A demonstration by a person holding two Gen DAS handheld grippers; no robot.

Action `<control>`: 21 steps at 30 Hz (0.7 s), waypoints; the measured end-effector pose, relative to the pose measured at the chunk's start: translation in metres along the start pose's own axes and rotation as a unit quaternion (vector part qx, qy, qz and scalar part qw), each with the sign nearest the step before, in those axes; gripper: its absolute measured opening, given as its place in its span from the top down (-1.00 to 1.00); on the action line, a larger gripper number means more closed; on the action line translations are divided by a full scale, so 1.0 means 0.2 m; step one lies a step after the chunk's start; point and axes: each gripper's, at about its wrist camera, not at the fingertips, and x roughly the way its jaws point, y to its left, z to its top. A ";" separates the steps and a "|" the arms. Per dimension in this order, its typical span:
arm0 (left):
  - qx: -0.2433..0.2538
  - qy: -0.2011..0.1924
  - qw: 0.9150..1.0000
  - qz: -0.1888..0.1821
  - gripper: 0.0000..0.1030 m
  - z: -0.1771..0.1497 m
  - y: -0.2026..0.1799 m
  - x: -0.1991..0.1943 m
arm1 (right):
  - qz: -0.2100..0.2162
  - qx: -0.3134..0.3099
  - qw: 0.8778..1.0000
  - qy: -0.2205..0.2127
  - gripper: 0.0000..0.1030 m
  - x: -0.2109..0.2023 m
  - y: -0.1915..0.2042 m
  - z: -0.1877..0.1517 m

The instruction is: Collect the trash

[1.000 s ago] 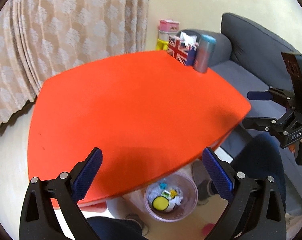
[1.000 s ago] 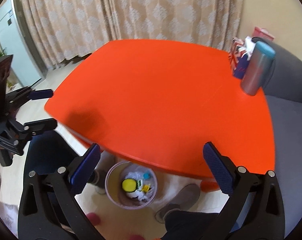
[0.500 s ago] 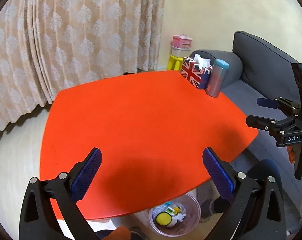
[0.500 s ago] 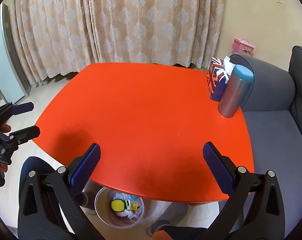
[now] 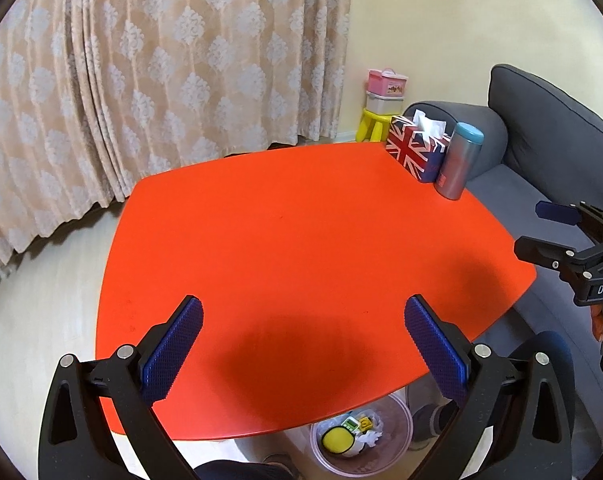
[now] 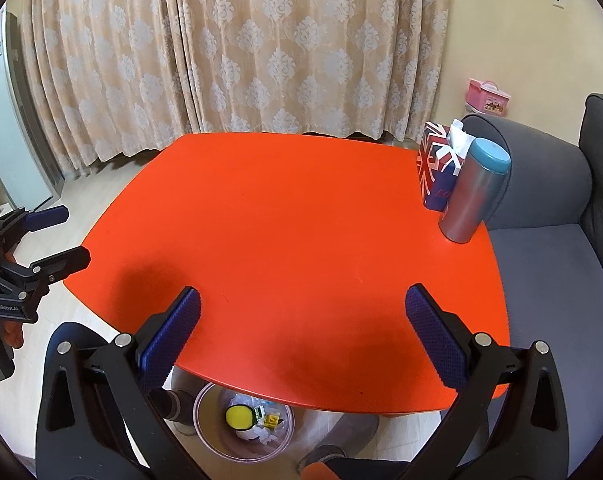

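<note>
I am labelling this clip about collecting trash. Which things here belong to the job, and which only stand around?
Belong to the job:
- trash bin under the table edge, with trash inside
- left tongs, open
- right tongs, open

Only standing around:
- flag tissue box
- steel tumbler
- red table
- grey sofa

My right gripper [image 6: 302,316] is hovering over the near edge of the orange table [image 6: 293,220], its blue-padded jaws standing wide apart and gripping nothing. My left gripper [image 6: 57,236] is showing at the far left, jaws likewise parted, off the table's corner. A flag-patterned tissue box [image 6: 435,172] and a steel flask [image 6: 471,196] are standing touching at the table's right edge. Below the table, a clear bin [image 6: 209,436] is holding crumpled paper [image 6: 261,434] and a yellow ball [image 6: 238,417].
</note>
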 end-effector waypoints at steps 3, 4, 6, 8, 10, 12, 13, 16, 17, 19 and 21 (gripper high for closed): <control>-0.002 -0.003 1.000 -0.001 -0.88 0.00 0.00 0.00 | 0.000 0.000 1.000 0.000 -0.94 0.00 0.01 0.00; -0.002 -0.004 1.000 0.000 -0.88 0.00 0.00 0.00 | 0.001 0.001 1.000 0.000 -0.94 0.00 0.01 0.01; -0.004 -0.007 1.000 -0.002 -0.88 0.00 0.00 -0.01 | 0.000 0.000 1.000 0.000 -0.94 0.00 0.01 0.00; -0.007 -0.008 1.000 -0.006 -0.88 0.00 0.01 -0.01 | 0.001 0.001 1.000 0.000 -0.94 0.00 0.01 0.01; -0.007 -0.008 1.000 -0.007 -0.88 -0.01 0.00 -0.01 | 0.000 0.001 1.000 0.000 -0.94 0.00 0.01 0.01; -0.008 -0.008 1.000 -0.007 -0.88 -0.01 0.00 -0.01 | 0.000 0.001 1.000 0.000 -0.94 -0.01 0.02 0.00; -0.008 -0.008 1.000 -0.007 -0.88 -0.01 0.00 -0.01 | 0.000 0.001 1.000 0.000 -0.94 -0.01 0.02 0.00; -0.007 -0.008 1.000 -0.007 -0.88 -0.01 0.00 -0.01 | 0.000 0.000 1.000 0.000 -0.94 -0.01 0.02 0.00; -0.007 -0.008 1.000 -0.007 -0.88 -0.01 0.00 0.00 | 0.000 0.000 1.000 0.000 -0.94 0.00 0.02 0.01; -0.007 -0.008 1.000 -0.007 -0.88 -0.01 0.00 -0.01 | 0.001 0.001 1.000 0.000 -0.94 -0.01 0.02 0.01; -0.007 -0.008 1.000 -0.007 -0.88 -0.01 0.00 -0.01 | 0.001 0.001 1.000 0.000 -0.94 -0.01 0.01 0.00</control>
